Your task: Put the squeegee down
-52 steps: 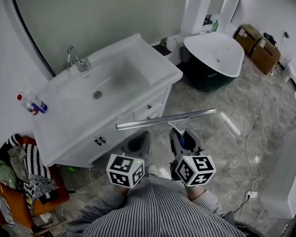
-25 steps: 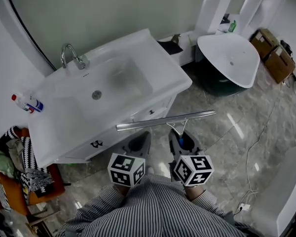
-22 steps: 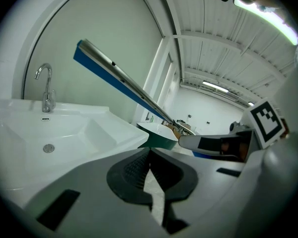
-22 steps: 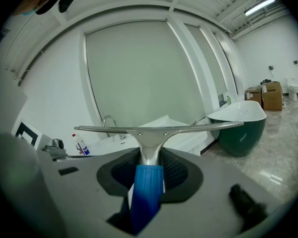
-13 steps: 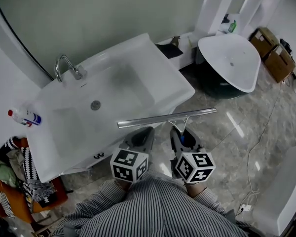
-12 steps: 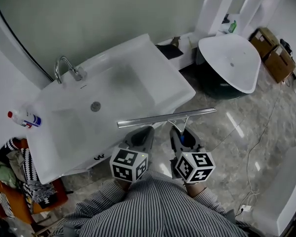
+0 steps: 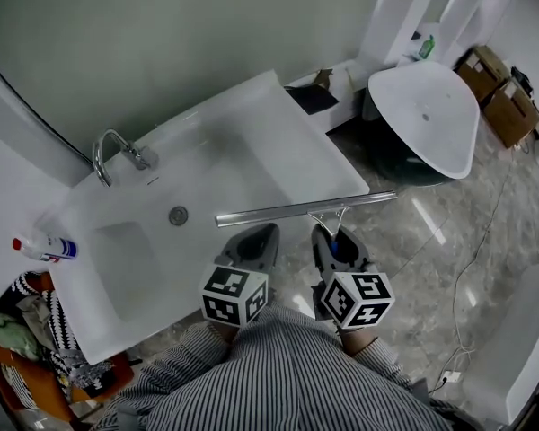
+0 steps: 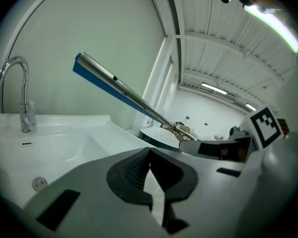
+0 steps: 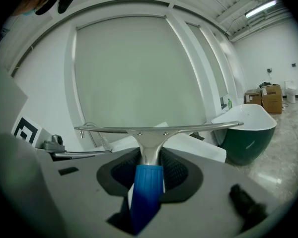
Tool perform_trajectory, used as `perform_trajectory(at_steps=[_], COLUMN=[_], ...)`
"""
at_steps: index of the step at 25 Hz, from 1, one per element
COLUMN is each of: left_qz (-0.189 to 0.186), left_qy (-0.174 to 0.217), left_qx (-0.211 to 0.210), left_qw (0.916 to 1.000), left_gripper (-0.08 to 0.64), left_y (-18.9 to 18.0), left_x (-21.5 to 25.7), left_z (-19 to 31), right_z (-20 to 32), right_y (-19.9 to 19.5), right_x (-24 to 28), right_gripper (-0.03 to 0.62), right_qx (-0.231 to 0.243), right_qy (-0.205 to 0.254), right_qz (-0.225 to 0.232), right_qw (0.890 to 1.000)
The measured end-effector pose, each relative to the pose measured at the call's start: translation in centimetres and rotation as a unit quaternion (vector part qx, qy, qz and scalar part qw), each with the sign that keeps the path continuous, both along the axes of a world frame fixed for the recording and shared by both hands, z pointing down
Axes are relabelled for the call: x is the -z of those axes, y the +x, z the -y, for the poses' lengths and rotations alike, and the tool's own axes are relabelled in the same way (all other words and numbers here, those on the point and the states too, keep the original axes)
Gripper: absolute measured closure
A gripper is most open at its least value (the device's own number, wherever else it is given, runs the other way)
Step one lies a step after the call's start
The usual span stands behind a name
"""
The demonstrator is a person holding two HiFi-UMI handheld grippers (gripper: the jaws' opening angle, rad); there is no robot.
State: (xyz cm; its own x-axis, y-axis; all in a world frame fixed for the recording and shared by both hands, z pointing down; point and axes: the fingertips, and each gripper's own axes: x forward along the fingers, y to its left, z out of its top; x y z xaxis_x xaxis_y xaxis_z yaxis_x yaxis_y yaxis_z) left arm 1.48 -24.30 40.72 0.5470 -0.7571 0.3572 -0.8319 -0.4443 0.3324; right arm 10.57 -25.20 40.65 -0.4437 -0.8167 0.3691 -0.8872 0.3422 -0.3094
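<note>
The right gripper [image 7: 334,241] pinched the squeegee [image 7: 296,210] by its handle [image 9: 145,195], in the air across the sink's [image 7: 251,119] front edge — the left gripper [image 7: 251,243], pressed together, held nothing — so an early release could tip it off the rim onto the floor [image 7: 431,250].

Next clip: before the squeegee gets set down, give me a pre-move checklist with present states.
1. Squeegee secure in right gripper: ok, jaws closed on its blue handle.
2. Left gripper free: ok, jaws together, nothing between them.
3. Bare landing spot on vanity top: ok, the flat area right of the basin has nothing on it.
4. Blade fully over the vanity: not ok, in the head view its right half hangs over the floor.
5. Blade's height above the top: cannot tell.
</note>
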Motion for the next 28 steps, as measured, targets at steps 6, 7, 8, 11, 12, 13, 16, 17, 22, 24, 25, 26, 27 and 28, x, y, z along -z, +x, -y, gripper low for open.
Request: perform_trajectory(at_steps=[6,7,8,11,12,13,16,17,22,24,25,26,27,28], left_qz=[-0.007,-0.006,-0.004,-0.004,-0.005,-0.005,-0.006,-0.006,-0.005,-0.004,-0.003,-0.001,0.001,0.003], left_qy=[0.002,0.001,0.000,-0.004,-0.005,-0.006,-0.011,-0.012,-0.021,-0.022,-0.022,-0.021,-0.021,-0.022], left_qx=[-0.010,-0.014,-0.019,-0.024,-0.023,-0.021,-0.015,-0.012,0.007,0.019,0.025,0.032,0.036,0.040], left_qw=[0.9999,0.9999,0.9998,0.9997,0.9997,0.9997,0.9998,0.9998,0.9997,0.9996,0.9994,0.9993,0.9991,0.9990], left_gripper=[0.548,0.548,0.548,0.548,0.548,0.548,0.548,0.548,0.548,0.548,0.548,0.548,0.548,0.548], left_y=[-1.6,-1.8,-1.9,-2.5,-2.7,-3.0,-3.6,-3.8,-4.4,-4.7,-4.9,-5.1,-5.3,-5.3], left_x=[0.0,-0.1,-0.3,-0.7,-0.8,-0.9,-1.1,-1.2,-1.6,-1.8,-1.8,-1.7,-1.6,-1.5], left_z=[3.4,3.7,3.9,4.4,4.5,4.6,5.0,5.1,5.7,6.1,6.5,6.8,7.2,7.4], right_z=[2.8,3.0,3.3,4.0,4.1,4.3,4.8,5.0,6.0,6.5,6.8,7.2,7.5,7.8], right_y=[-1.7,-2.0,-2.2,-3.0,-3.3,-3.5,-4.1,-4.3,-4.5,-4.8,-4.9,-5.0,-5.1,-5.1], right_x=[-0.5,-0.7,-0.8,-1.0,-1.0,-1.0,-0.9,-0.8,-1.1,-1.3,-1.3,-1.3,-1.2,-1.0], right_gripper=[0.481,0.482,0.481,0.480,0.480,0.482,0.481,0.480,0.481,0.481,0.481,0.481,0.481,0.481], right_qx=[-0.014,-0.017,-0.019,-0.020,-0.018,-0.016,-0.009,-0.007,0.004,0.014,0.019,0.023,0.027,0.031], right_qy=[-0.005,-0.007,-0.008,-0.009,-0.009,-0.009,-0.008,-0.008,-0.012,-0.014,-0.014,-0.015,-0.015,-0.015], right_qz=[-0.010,-0.009,-0.007,-0.007,-0.008,-0.009,-0.012,-0.012,-0.013,-0.013,-0.013,-0.011,-0.008,-0.005], right_qw=[1.000,1.000,1.000,1.000,1.000,1.000,1.000,1.000,1.000,1.000,1.000,1.000,0.999,0.999])
